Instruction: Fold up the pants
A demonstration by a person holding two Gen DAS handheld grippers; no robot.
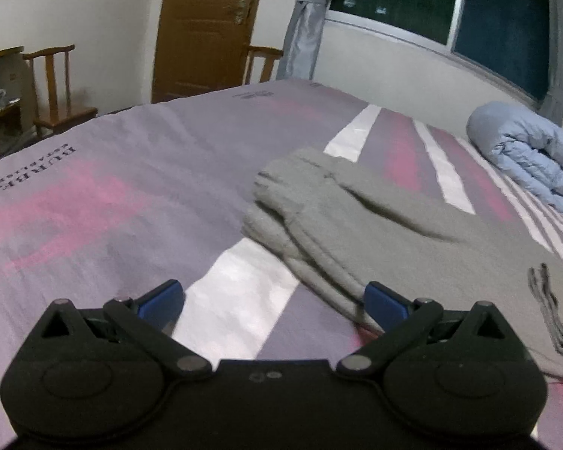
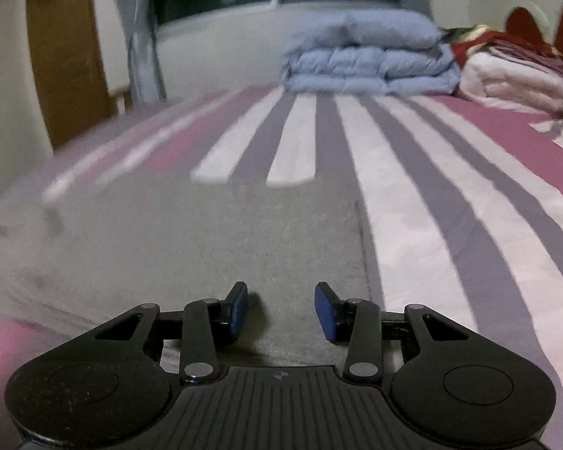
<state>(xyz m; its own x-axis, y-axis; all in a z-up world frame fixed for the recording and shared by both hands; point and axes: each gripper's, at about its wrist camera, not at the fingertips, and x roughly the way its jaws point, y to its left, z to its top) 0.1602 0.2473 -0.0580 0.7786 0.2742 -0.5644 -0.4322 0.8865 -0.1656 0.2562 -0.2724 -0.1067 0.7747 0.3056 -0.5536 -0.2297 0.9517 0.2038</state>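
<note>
Striped bedding (image 1: 105, 172) in purple, pink and white is covering the bed under both tongs, with a wooden door (image 1: 206, 26) and a dark window (image 1: 443, 3) standing behind it.

One pair of grey pants (image 1: 356, 217) is lying on the bed, ahead and to the right of the left gripper (image 1: 274, 300). The pants are lying doubled over, two layered cuffs sitting at the far end, and a grey drawstring (image 1: 548, 307) is trailing at the near right. The left gripper is hovering with its two blue pads spread wide and nothing between them; its right pad (image 1: 386, 303) is sitting over the near edge of the pants, though contact cannot be judged.

The right gripper (image 2: 281, 309) is pointing along the pants (image 2: 206, 232), which are filling the space directly ahead and to its left. Its two pads are standing moderately apart, holding nothing, low over the grey cloth.

Two wooden chairs are standing by the door, one (image 1: 56, 86) to its left and one (image 1: 262, 62) to its right. One folded blue duvet (image 2: 368, 58) is resting far ahead of the right gripper, with one pile of white and red bedding (image 2: 514, 71) just beside it. A grey curtain (image 1: 304, 18) is hanging tied at the window.
</note>
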